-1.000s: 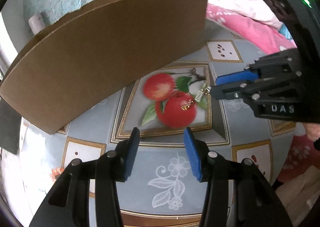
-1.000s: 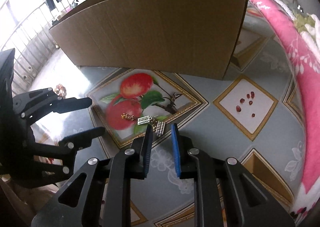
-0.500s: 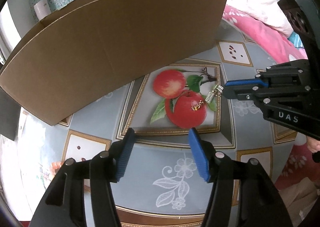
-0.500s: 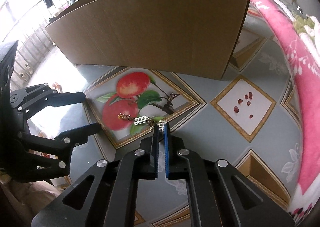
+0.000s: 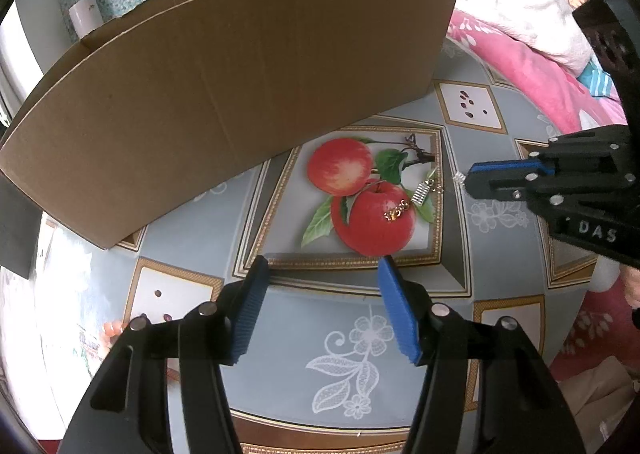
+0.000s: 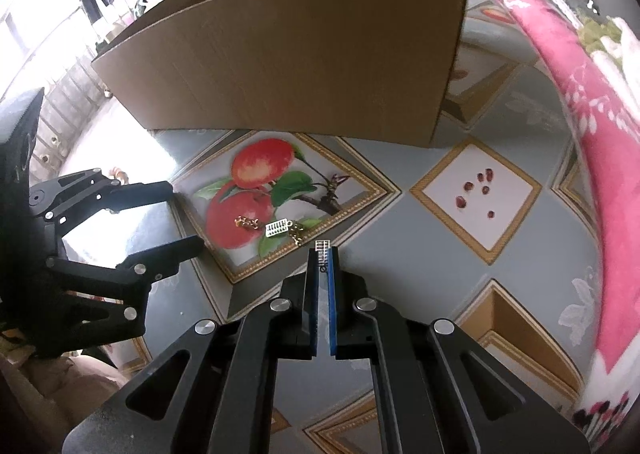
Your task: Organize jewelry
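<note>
A small silver abacus-shaped charm (image 6: pixel 323 250) is pinched between the tips of my right gripper (image 6: pixel 323 258), which is shut on it just above the floor. A second silver charm (image 6: pixel 277 229) with a gold chain (image 6: pixel 248 222) lies on the apple picture of the floor tile; it also shows in the left wrist view (image 5: pixel 421 193), with the chain (image 5: pixel 397 211) beside it. My left gripper (image 5: pixel 320 294) is open and empty, hovering near the picture's front border. The right gripper (image 5: pixel 468 179) shows at the right of the left wrist view.
A large brown cardboard box (image 5: pixel 224 93) stands behind the apple tile (image 5: pixel 360 189), also seen in the right wrist view (image 6: pixel 296 65). A pink blanket (image 6: pixel 592 157) lies along the right. Small red seeds (image 6: pixel 478 189) lie on a white tile.
My right gripper closed on the silver charm and lifted it slightly off the tile. The left gripper drew back a little and stayed open.
</note>
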The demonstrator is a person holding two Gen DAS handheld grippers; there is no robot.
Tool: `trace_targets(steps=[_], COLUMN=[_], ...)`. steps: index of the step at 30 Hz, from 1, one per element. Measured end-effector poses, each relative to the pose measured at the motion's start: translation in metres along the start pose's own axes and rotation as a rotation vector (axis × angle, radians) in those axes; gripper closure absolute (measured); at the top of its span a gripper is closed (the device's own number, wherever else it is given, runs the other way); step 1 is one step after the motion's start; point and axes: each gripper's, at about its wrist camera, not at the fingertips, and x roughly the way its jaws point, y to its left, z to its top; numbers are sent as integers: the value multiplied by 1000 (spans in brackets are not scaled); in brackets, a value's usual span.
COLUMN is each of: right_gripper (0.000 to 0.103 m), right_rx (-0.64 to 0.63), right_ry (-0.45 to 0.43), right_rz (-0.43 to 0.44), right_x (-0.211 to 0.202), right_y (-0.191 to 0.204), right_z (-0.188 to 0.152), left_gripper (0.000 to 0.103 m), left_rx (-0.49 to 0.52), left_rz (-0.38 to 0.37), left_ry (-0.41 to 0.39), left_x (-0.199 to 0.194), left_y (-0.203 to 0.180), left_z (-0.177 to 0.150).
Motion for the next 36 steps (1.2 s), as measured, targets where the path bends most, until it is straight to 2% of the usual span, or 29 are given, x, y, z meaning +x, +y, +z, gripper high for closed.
trace_targets(steps=[12,22,27,29,32,36], right_gripper=[101,101,96,88,83,83], right_rx=[28,32,42,38,28,36], right_ry=[-13,-11,-4,-6,-10,-17], right_rz=[-26,-25,-9,-5,-8,-10], right_x=[-15,-11,-10,-12,-15,-17], right_y=[-22,-17,-20,-20,-19,-21], right_z=[-12,-9,-11,-13,-15,-17], left_gripper=[45,41,41,41,41,41], left_rx=[-3,-12,-12,-12,-10,-7], left_rz=[1,6,6,6,5,3], left_ry=[0,1,0,-3,-10,-25], left_x=[0,0,1,0,0,0], left_y=[1,2,2,2,2,3], left_z=[0,0,-1,-1,-1,-4])
